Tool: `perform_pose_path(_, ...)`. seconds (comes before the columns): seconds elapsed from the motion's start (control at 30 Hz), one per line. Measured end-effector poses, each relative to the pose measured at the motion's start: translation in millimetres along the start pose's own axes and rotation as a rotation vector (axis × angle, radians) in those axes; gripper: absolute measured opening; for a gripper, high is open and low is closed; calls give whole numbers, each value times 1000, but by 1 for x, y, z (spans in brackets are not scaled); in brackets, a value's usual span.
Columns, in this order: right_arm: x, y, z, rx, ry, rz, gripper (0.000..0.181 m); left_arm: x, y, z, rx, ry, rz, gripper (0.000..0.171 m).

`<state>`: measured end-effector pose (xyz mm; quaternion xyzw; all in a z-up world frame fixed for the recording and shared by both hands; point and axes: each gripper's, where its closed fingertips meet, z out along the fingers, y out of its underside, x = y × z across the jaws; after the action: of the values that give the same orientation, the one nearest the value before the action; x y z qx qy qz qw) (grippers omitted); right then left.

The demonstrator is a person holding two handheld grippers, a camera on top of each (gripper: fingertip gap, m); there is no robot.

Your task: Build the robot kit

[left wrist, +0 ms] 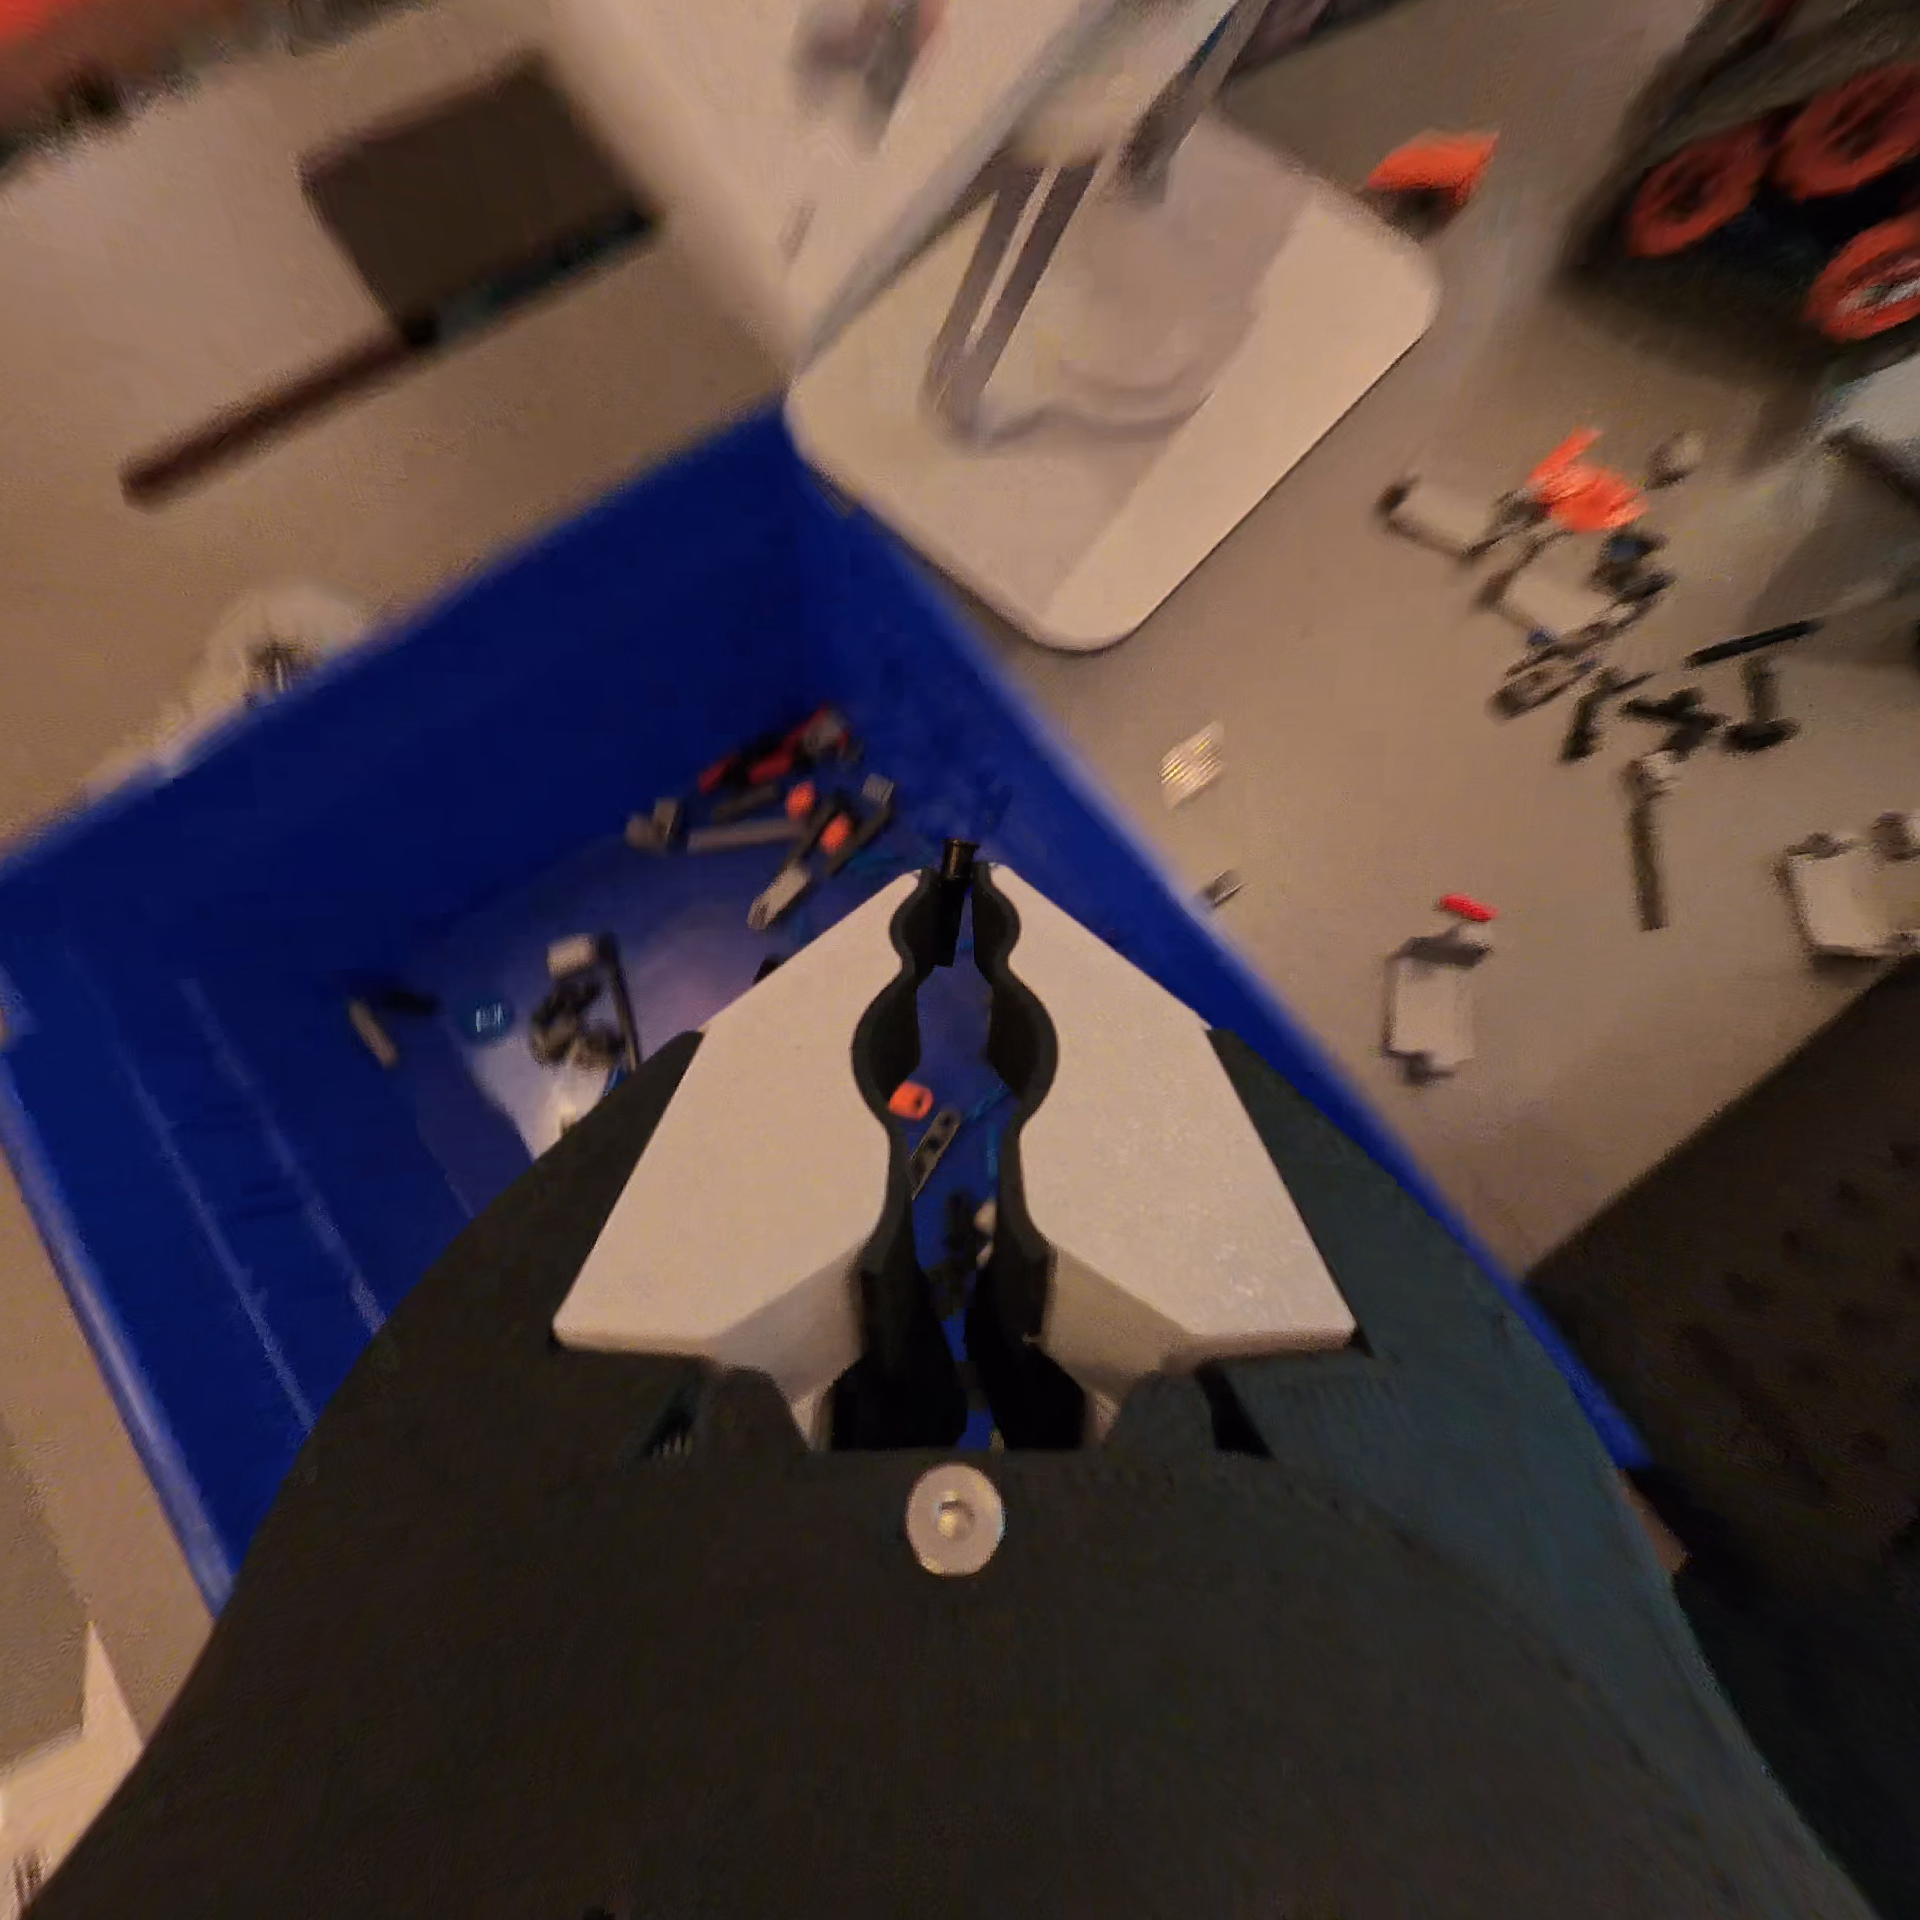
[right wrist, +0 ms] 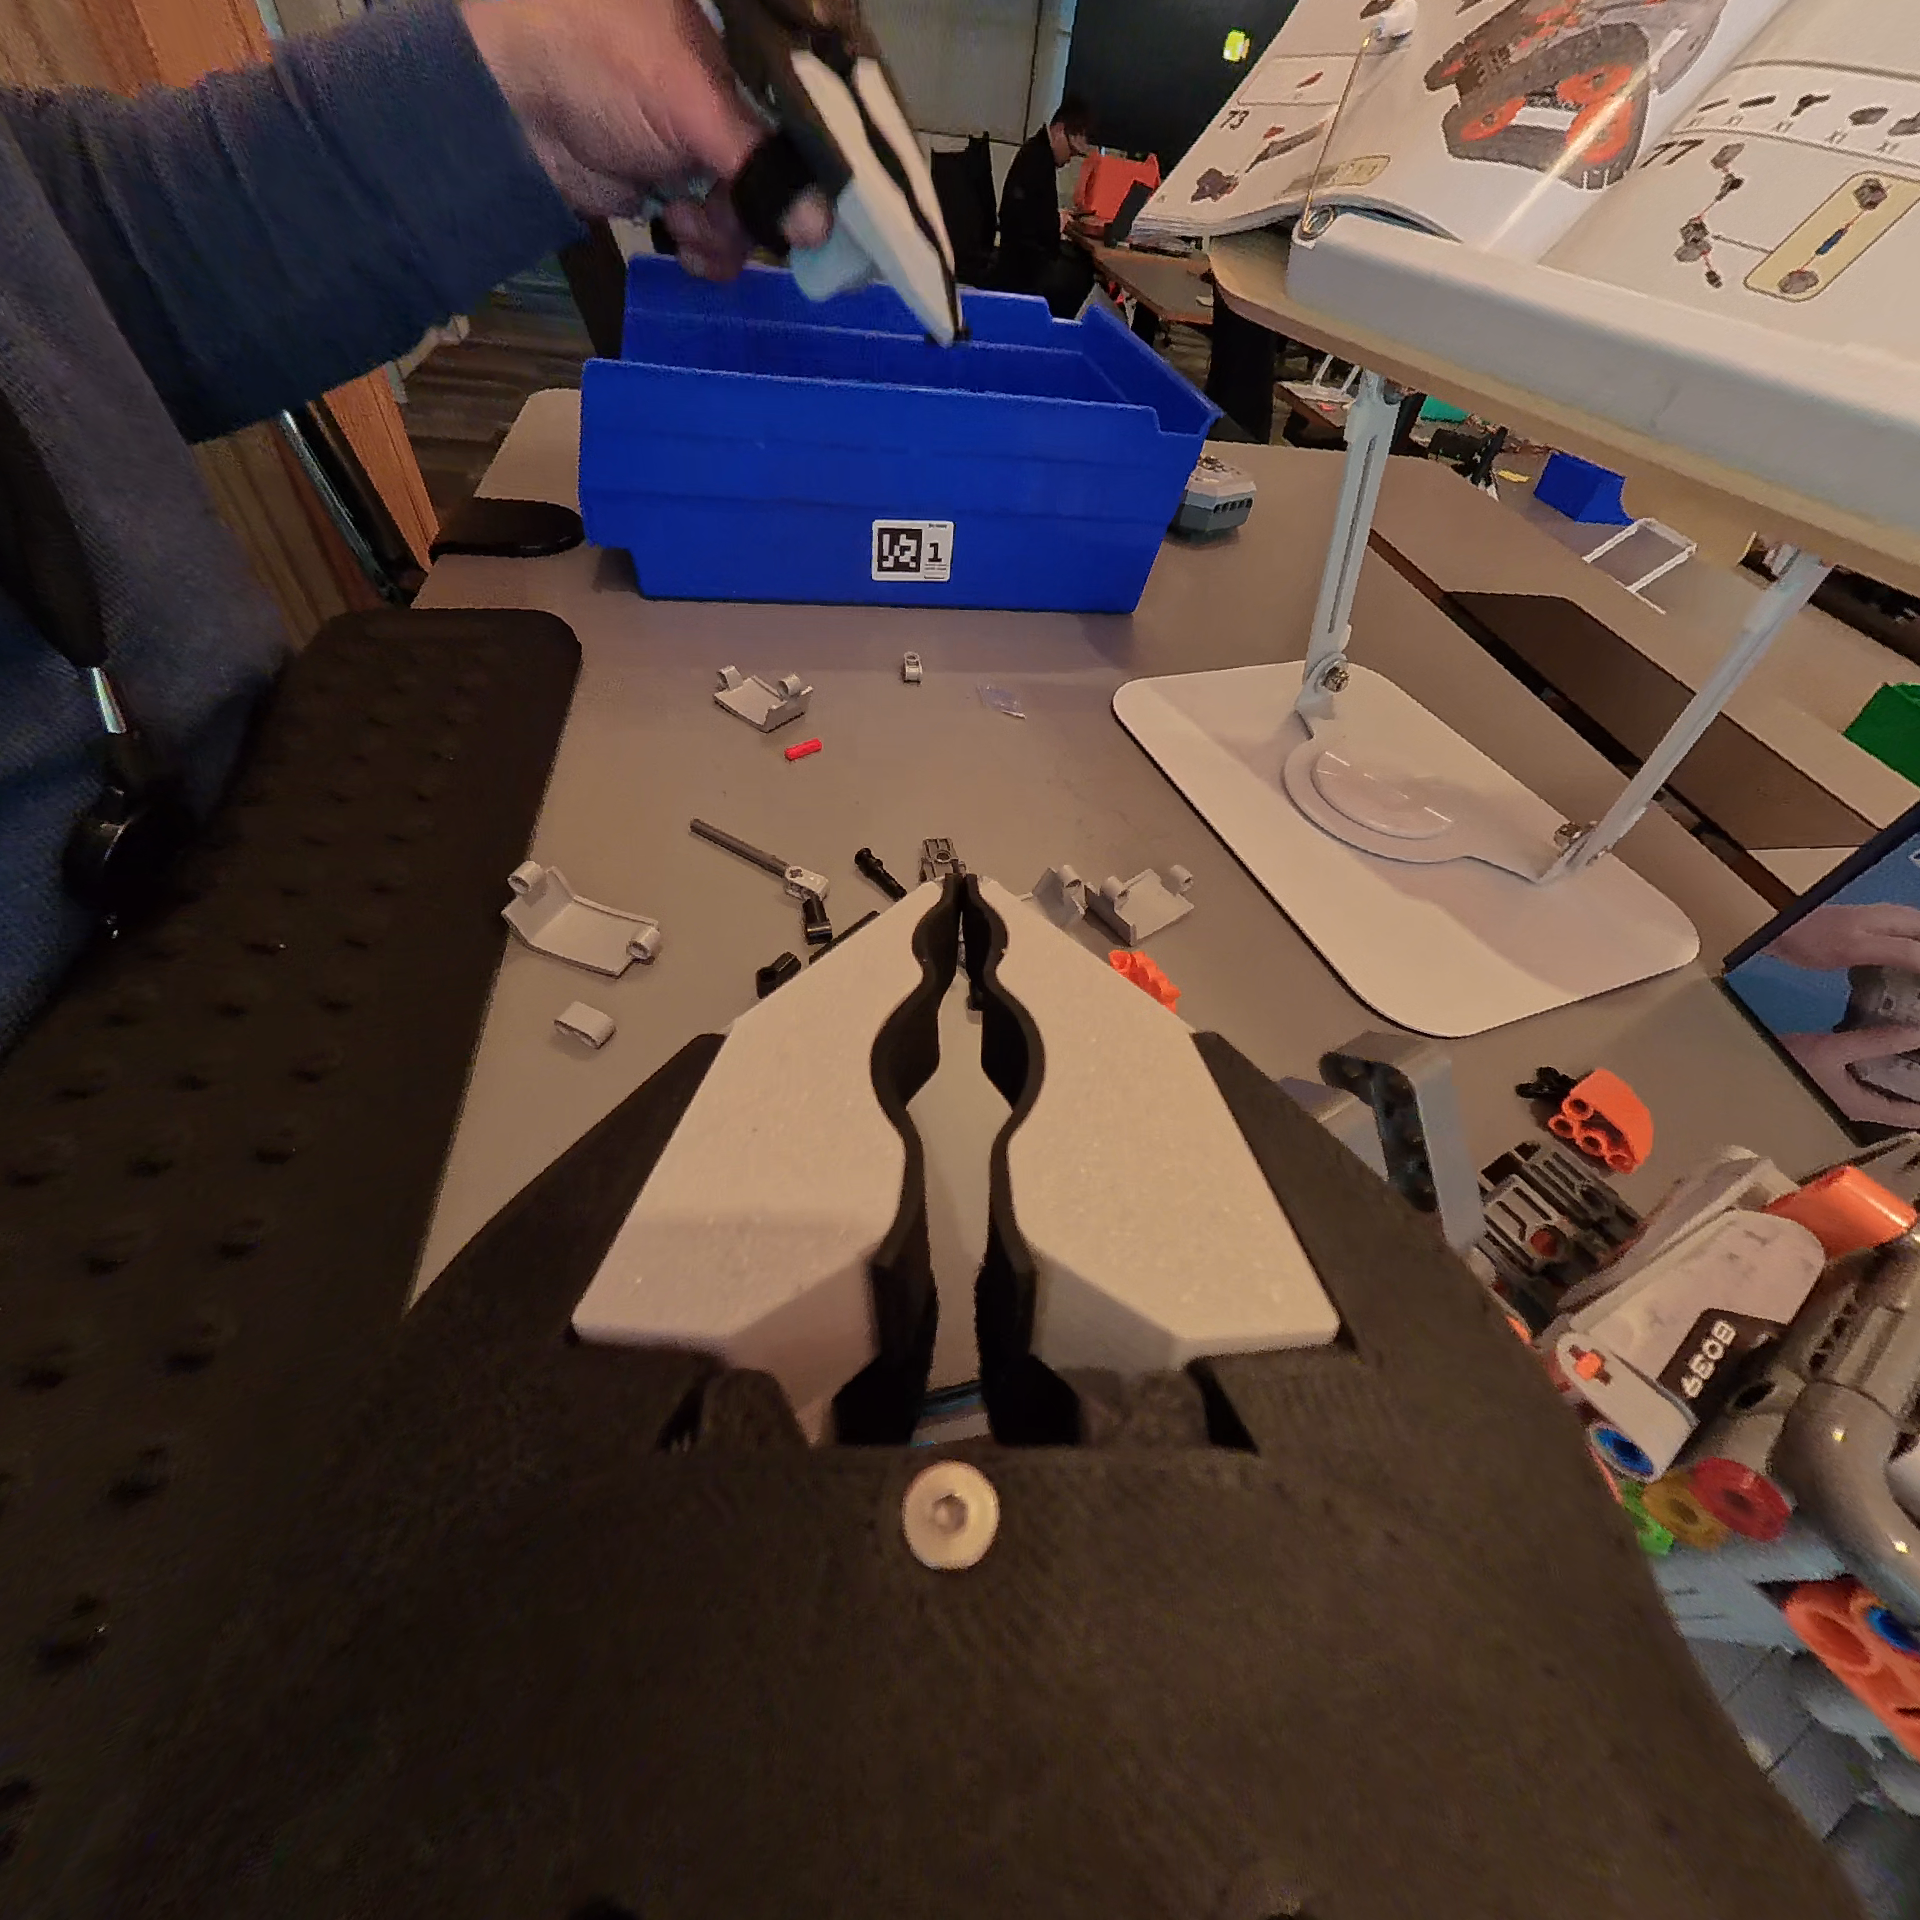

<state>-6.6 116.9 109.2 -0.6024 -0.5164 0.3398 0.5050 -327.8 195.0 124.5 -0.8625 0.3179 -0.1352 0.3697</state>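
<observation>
Left wrist view
Left gripper [left wrist: 951, 883]: jaws nearly closed on a small black pin [left wrist: 951, 864] that sticks out past the tips, at frame centre.
Position: over the blue bin [left wrist: 260, 914], which fills the left and centre of the frame.
Bin contents: loose parts, black, grey and orange, scattered on its floor; view blurred, count not possible.
Stand base [left wrist: 1226, 416]: one, white, upper centre.
Table parts [left wrist: 1621, 644]: a loose spread at right; too blurred to count.

Right wrist view
Right gripper [right wrist: 958, 885]: tips closed or nearly so, at frame centre just above the table; a small dark grey part [right wrist: 940, 856] lies at the tips, and whether it is held cannot be told.
Left gripper, far: upper centre, in a hand [right wrist: 623, 114], tip at the rear rim of the bin.
Bin: one, upper centre, white tag on its front.
Grey panels: four counted, one upper centre [right wrist: 764, 696], one at left [right wrist: 582, 920], two together right of the tips [right wrist: 1117, 899].
Red pin [right wrist: 802, 748]: one.
Black pins and axles: several near the tips.
Manual [right wrist: 1558, 125]: one, open on the stand, upper right.
Model [right wrist: 1714, 1351]: one, part-built, lower right.

Progress: unknown; one pin in grasp above the bin.
</observation>
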Motion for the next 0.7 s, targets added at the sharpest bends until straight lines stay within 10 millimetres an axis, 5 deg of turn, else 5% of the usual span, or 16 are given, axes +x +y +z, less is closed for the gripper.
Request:
perform_pose_path(0.17,0,-1,-2,-5,12,-16,0,94,-77,-17,209,120,264,4)
perform_pose_path(0.27,1,-5,-7,11,24,-24,0,142,-95,-5,286,137,435,3)
perform_pose_path(0.47,-1,-8,-13,23,34,-38,0,191,-93,21,292,213,527,3)
perform_pose_path(0.7,-1,-3,-13,6,31,-32,0,235,-26,93,-41,305,475,4)
